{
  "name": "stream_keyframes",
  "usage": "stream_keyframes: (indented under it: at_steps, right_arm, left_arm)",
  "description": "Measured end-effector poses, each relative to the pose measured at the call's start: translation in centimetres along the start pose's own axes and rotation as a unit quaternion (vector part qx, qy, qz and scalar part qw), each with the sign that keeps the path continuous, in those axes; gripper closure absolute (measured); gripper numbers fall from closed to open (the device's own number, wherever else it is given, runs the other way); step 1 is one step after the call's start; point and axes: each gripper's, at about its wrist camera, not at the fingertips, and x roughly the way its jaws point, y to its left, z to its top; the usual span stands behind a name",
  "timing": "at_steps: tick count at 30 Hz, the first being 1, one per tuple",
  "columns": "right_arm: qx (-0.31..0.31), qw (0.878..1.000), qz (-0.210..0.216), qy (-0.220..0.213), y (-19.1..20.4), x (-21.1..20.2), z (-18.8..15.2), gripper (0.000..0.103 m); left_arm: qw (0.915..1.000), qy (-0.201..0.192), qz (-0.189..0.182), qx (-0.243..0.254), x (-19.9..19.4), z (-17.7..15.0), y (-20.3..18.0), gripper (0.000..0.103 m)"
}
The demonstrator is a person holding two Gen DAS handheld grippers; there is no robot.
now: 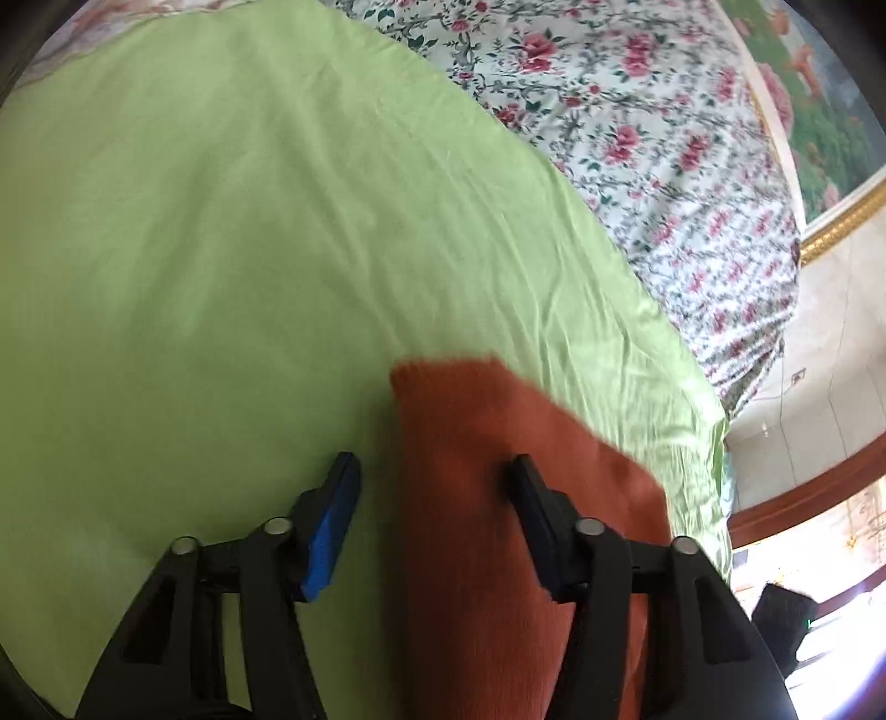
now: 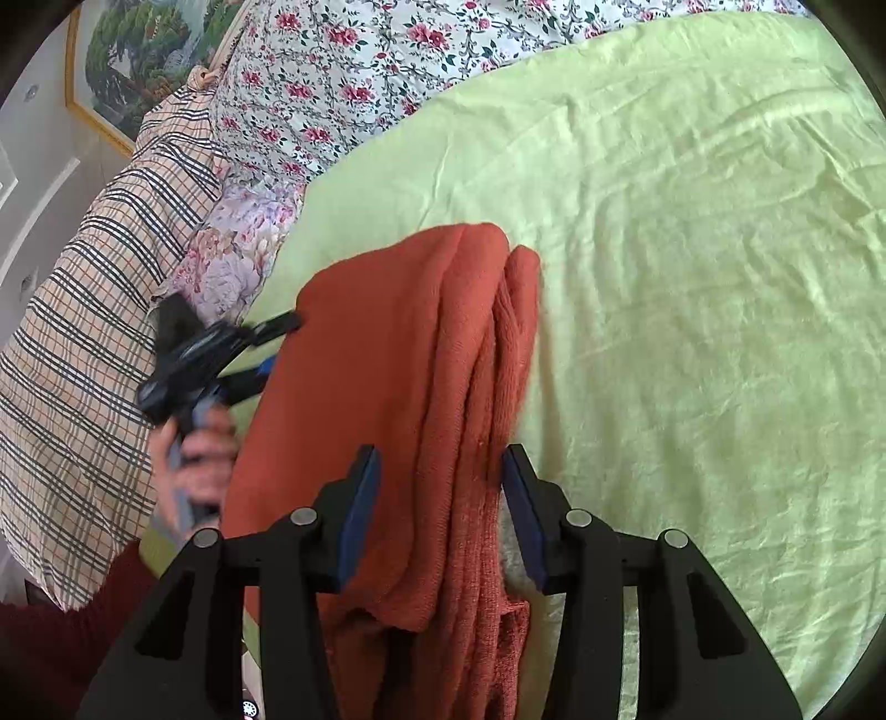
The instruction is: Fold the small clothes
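Observation:
A rust-orange knit garment (image 2: 387,360) lies folded lengthwise in several layers on the light green sheet (image 2: 692,277). My right gripper (image 2: 440,459) hovers over its near end, open, with the folded layers showing between the fingers and neither pad pressing on them. In the right wrist view my left gripper (image 2: 277,343), held by a hand (image 2: 194,448), is open at the garment's left edge. In the left wrist view the left gripper (image 1: 432,471) straddles the edge of the garment (image 1: 498,498): one finger is over the sheet (image 1: 194,249) and the other over the cloth.
A floral quilt (image 2: 343,66) covers the far side of the bed, and a plaid pillow (image 2: 99,310) lies at the left. A framed painting (image 2: 138,50) hangs on the wall. The bed's edge (image 1: 720,443) drops off at the right in the left wrist view.

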Motion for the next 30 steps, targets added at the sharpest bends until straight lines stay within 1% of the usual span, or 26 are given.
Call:
stream_keyframes:
  at_steps: [1,2,3,5,8,10,12,13,15,18,22,25,27,30]
  right_arm:
    - [-0.001,1.0,0.0,-0.002,0.1,-0.2,0.1,0.056]
    - [-0.001,1.0,0.002,-0.003,0.2,-0.4,0.2,0.056]
    - [-0.002,1.0,0.005,-0.007,0.2,-0.7,0.3,0.056]
    - [-0.006,1.0,0.005,-0.012,0.4,-1.1,0.5,0.056]
    - [-0.011,1.0,0.008,-0.02,0.6,-1.6,0.9,0.056]
    - [-0.015,1.0,0.004,-0.024,0.7,-1.6,1.3,0.056]
    - [-0.016,0.999,0.006,-0.026,0.8,-1.4,1.6,0.056]
    - [-0.019,0.999,0.008,-0.026,0.9,-1.2,1.9,0.056]
    - [-0.027,0.999,0.005,-0.023,1.3,-0.4,2.3,0.056]
    - [-0.028,0.999,-0.006,-0.019,1.2,1.0,3.3,0.056]
    - [-0.025,0.999,-0.024,-0.017,0.6,2.6,4.5,0.056]
    - [-0.027,0.999,-0.026,-0.014,0.7,3.4,4.8,0.059]
    - [-0.038,0.998,-0.037,-0.016,1.1,3.5,4.6,0.059]
    - [-0.048,0.998,-0.047,-0.013,1.5,3.8,4.4,0.06]
  left_arm:
    - [1.0,-0.001,-0.001,0.001,0.5,0.8,-0.1,0.075]
    - [1.0,-0.001,0.0,0.004,0.8,1.3,-0.3,0.092]
    - [0.9999,-0.007,0.006,0.012,0.9,1.9,-0.6,0.094]
    - [0.9985,-0.027,0.029,0.038,0.6,2.6,-1.8,0.094]
    - [0.9938,-0.054,0.072,0.066,-0.9,3.0,-3.0,0.094]
    - [0.9914,-0.067,0.088,0.07,-2.2,2.3,-3.5,0.091]
    - [0.9909,-0.071,0.089,0.071,-3.4,1.1,-3.9,0.077]
    - [0.991,-0.073,0.086,0.072,-4.2,0.0,-4.1,0.073]
    - [0.9906,-0.075,0.086,0.075,-5.4,-2.2,-4.3,0.061]
    - [0.9895,-0.068,0.099,0.08,-6.7,-6.1,-5.0,0.059]
    - [0.9886,-0.054,0.113,0.084,-7.7,-10.1,-5.0,0.058]
    - [0.9865,-0.044,0.129,0.091,-8.2,-12.4,-4.9,0.057]
    - [0.9872,-0.04,0.126,0.089,-8.5,-13.3,-4.4,0.054]
    - [0.989,-0.031,0.12,0.081,-8.6,-14.2,-4.0,0.053]
